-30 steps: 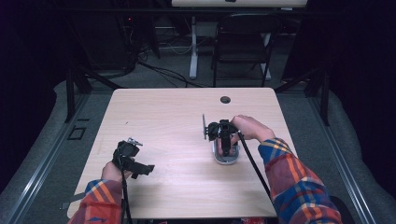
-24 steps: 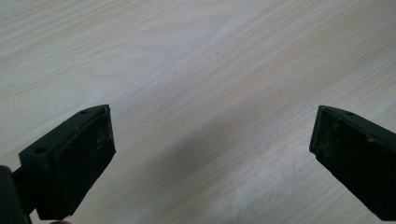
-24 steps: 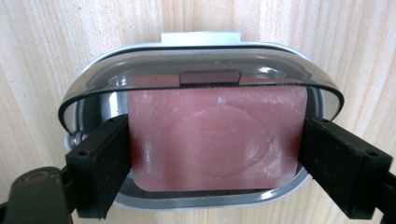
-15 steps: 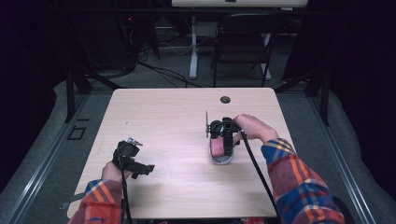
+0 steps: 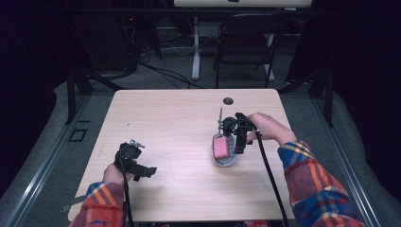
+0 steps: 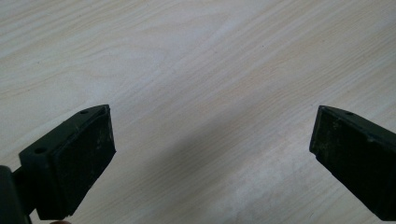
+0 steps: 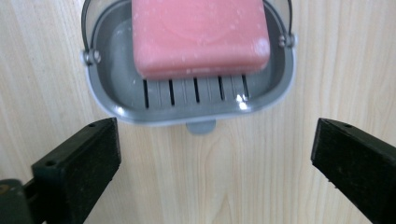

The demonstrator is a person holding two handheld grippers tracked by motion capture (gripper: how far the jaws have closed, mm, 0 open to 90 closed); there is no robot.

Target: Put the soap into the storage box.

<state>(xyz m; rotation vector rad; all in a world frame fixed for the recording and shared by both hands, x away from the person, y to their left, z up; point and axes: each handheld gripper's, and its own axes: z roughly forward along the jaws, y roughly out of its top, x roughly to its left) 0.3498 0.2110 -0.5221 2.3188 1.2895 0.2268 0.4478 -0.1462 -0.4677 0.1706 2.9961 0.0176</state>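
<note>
Resting on: the light wood tabletop, which carries everything described below.
Right tongs: held by the right hand at the right-centre of the tabletop; in the high view they overlap the right edge of the soap dish.
Right tongs state: released; in the right gripper view the two black jaws stand wide apart with nothing between them but bare wood.
Soap dish: grey, oval, slotted floor, with a small tab at its near rim and a thin wire handle pinned at both sides; it lies directly ahead of the right tongs, just beyond the jaw tips.
Soap: a pink bar lying flat inside the dish, toward the half farther from the right tongs.
Left tongs: held by the left hand near the front-left of the tabletop, well apart from the dish.
Left tongs state: released; in the left gripper view the jaws are spread wide over bare wood.
Sleeves: plaid, on both forearms.
Hole: a small dark round opening beyond the right tongs, near the far edge.
</note>
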